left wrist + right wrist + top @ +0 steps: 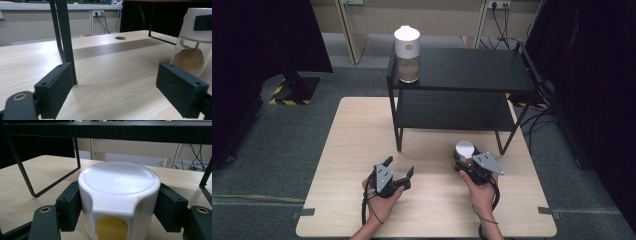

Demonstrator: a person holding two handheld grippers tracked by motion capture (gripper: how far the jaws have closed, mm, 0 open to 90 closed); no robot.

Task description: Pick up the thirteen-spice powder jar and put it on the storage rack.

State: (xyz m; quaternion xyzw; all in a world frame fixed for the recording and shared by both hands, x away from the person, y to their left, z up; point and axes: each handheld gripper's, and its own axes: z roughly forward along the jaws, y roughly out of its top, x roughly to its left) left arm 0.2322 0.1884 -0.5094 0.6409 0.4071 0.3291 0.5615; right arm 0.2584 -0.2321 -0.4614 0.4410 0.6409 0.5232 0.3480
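Note:
A jar [464, 149] with a white lid and a yellow button stands on the wooden table [362, 130], in front of the shelf's right leg. My right gripper [465, 158] is shut on that lid. In the right gripper view both black pads press the sides of the lid [118, 187], with the right gripper [119, 206] level with it. From the left gripper view the same jar [191, 50] shows brown powder in its clear body. My left gripper [399, 166] rests open near the table's front, with bare wood between its jaws [120, 92]. A second, similar jar [407, 47] stands on the shelf's top left corner.
A black two-tier metal shelf [462, 70] stands at the back of the table, and its front left leg [66, 42] rises just ahead of my left gripper. A round hole [120, 38] is cut in the tabletop. Dark curtains hang on both sides.

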